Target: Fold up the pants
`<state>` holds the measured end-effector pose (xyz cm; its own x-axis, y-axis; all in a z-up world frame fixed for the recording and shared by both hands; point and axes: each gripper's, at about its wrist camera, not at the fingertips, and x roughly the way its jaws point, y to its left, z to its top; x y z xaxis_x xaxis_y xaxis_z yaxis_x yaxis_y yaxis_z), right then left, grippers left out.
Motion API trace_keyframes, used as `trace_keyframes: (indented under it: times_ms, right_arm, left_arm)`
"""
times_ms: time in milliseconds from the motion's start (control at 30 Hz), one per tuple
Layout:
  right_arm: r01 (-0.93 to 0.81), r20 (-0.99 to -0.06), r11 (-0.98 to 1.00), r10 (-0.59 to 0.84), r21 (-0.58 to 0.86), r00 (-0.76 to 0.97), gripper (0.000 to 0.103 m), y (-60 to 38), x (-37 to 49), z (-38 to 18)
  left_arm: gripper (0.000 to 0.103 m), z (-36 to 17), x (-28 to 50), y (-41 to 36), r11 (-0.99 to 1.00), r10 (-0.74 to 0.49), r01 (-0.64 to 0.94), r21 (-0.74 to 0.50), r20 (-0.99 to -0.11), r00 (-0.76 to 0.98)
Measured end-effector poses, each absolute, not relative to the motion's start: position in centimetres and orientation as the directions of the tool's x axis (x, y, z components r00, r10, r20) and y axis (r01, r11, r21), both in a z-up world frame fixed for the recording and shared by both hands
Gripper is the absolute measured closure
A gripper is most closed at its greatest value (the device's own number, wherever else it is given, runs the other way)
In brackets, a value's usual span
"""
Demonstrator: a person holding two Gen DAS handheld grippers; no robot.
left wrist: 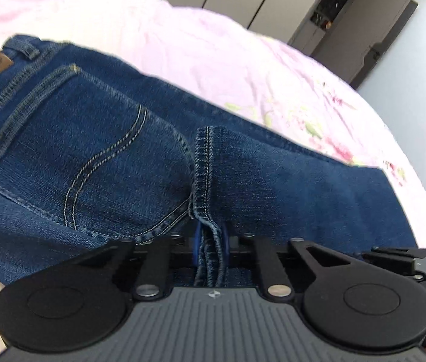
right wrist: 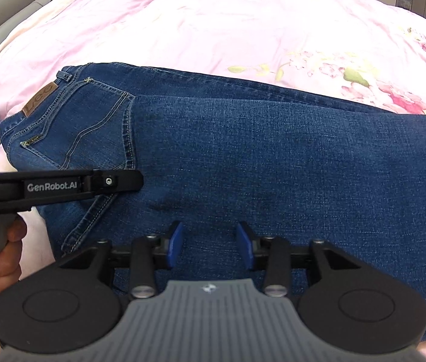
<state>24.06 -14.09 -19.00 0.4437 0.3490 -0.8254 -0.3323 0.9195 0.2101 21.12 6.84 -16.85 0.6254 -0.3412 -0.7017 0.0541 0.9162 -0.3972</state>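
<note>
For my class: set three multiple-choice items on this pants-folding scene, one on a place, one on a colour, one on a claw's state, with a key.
1. Where do the blue denim jeans lie?
A. on a pink floral bed cover
B. on a wooden floor
C. over a chair

2. What colour is the leather waistband patch?
A. white
B. brown
C. green

3. How does the left claw stand?
A. wide open above the bed
B. shut on a metal hanger
C. shut on a seamed fold of the jeans

Key: 1 A, pink cover shows all round the denim. 2 B, the patch by the belt loop is brown. 3 C, its blue pads pinch the stitched fold; the right claw stands open.
</note>
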Motion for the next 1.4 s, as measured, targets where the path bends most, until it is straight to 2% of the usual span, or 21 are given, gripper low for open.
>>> trace_keyframes:
  times_ms: [33,100,233,367,467,567,633,700,733,1067,1133,1167,1233,1267,1400]
  right_arm:
    - [-0.329,-0.825,0.920,0.350,0.213,0.444,0.066,-14.2,24.0,-18.8]
    - [-0.321,-0.824,0.921,0.352,0.220,0.445,0.067,-14.5,23.7,-18.5]
    - [-0.328,-0.810,0.918,0.361,0.222,0.462,0.066,-15.0,22.9,-17.2]
    - [-0.340,-0.793,0.914,0.371,0.220,0.484,0.067,-15.5,22.2,-15.7]
    - [-0.328,-0.791,0.917,0.370,0.227,0.487,0.066,-15.9,22.1,-15.4]
    - [-0.321,-0.789,0.917,0.374,0.237,0.487,0.066,-16.4,21.8,-15.3]
    - [-0.318,-0.790,0.917,0.377,0.243,0.484,0.066,-16.6,21.7,-15.5]
    - [-0.313,-0.790,0.915,0.384,0.255,0.478,0.065,-16.7,21.8,-15.7]
    - [-0.309,-0.792,0.915,0.384,0.258,0.475,0.065,-16.7,21.8,-15.9]
    - [-0.313,-0.811,0.914,0.380,0.257,0.445,0.065,-16.8,22.8,-17.9]
    - [-0.306,-0.811,0.913,0.386,0.268,0.440,0.065,-17.1,23.0,-18.3]
    - [-0.303,-0.811,0.913,0.389,0.274,0.438,0.065,-17.1,23.2,-18.4]
    - [-0.305,-0.810,0.912,0.390,0.274,0.438,0.065,-17.0,23.4,-18.6]
    - [-0.309,-0.810,0.912,0.390,0.271,0.438,0.065,-17.0,23.5,-18.7]
    - [-0.320,-0.806,0.907,0.398,0.275,0.437,0.065,-17.1,23.7,-18.9]
  left_arm:
    - [0.093,-16.4,20.7,6.8,0.913,-0.341,0.051,-0.405,-0.687,0.642]
    - [0.101,-15.1,19.9,6.6,0.915,-0.330,0.056,-0.400,-0.659,0.676]
    - [0.101,-12.2,18.7,5.9,0.929,-0.307,0.089,-0.360,-0.614,0.727]
    - [0.101,-11.1,18.7,4.6,0.943,-0.296,0.114,-0.313,-0.630,0.718]
    - [0.100,-12.4,19.5,6.8,0.919,-0.335,0.080,-0.385,-0.662,0.671]
    - [0.085,-14.3,21.0,10.9,0.846,-0.430,-0.002,-0.534,-0.684,0.589]
    - [0.081,-15.4,21.6,13.2,0.799,-0.479,-0.057,-0.599,-0.690,0.542]
    - [0.056,-16.1,22.3,14.3,0.788,-0.497,-0.077,-0.610,-0.705,0.506]
    - [0.053,-16.4,22.5,14.5,0.784,-0.515,-0.069,-0.617,-0.708,0.483]
    - [0.051,-18.5,24.6,12.8,0.767,-0.579,-0.005,-0.642,-0.694,0.427]
    - [0.052,-18.6,25.2,12.0,0.776,-0.576,0.017,-0.631,-0.697,0.426]
    - [0.059,-18.5,25.2,11.6,0.790,-0.559,0.022,-0.613,-0.705,0.436]
    - [0.080,-18.5,25.1,11.0,0.808,-0.535,0.032,-0.588,-0.711,0.455]
    - [0.085,-18.5,24.9,11.0,0.804,-0.538,0.028,-0.595,-0.706,0.461]
    - [0.094,-17.5,23.2,9.8,0.829,-0.484,0.023,-0.558,-0.697,0.529]
